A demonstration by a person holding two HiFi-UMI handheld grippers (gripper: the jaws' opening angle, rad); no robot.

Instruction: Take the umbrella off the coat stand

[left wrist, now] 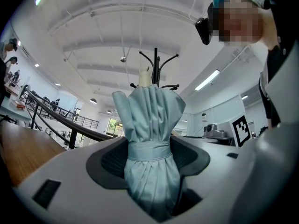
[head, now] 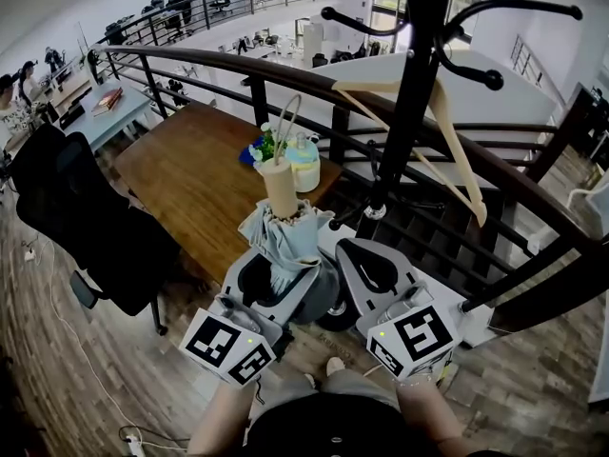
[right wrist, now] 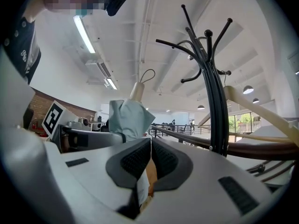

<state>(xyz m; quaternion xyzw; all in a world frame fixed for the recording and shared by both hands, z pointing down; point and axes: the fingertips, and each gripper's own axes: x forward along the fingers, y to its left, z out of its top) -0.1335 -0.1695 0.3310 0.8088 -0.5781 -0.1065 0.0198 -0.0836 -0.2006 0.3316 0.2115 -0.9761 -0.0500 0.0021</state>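
Two things could still go wrong, and the bigger involves the coat stand (head: 409,112). Its black hooks and the wooden hanger (head: 461,165) hang just beside and above the lifted load, so a careless swing to that side could knock the hanger or rock the stand. The wooden bench (head: 190,179) lies beyond and below, a long drop if the grip gives way. The umbrella (left wrist: 150,139) is already clear of the stand. It stands upright with its pale handle (head: 281,190) on top, held only round its soft folded cloth. The fabric could slide through if it is tilted or jerked. Its thin cord loop (head: 296,96) sticks up and could catch a hook.

The left gripper (left wrist: 150,160) has its jaws wide apart yet pressing on the bundled canopy near its tie band. The right gripper (right wrist: 150,148) sits just beside it, jaws together, with nothing visible between them.
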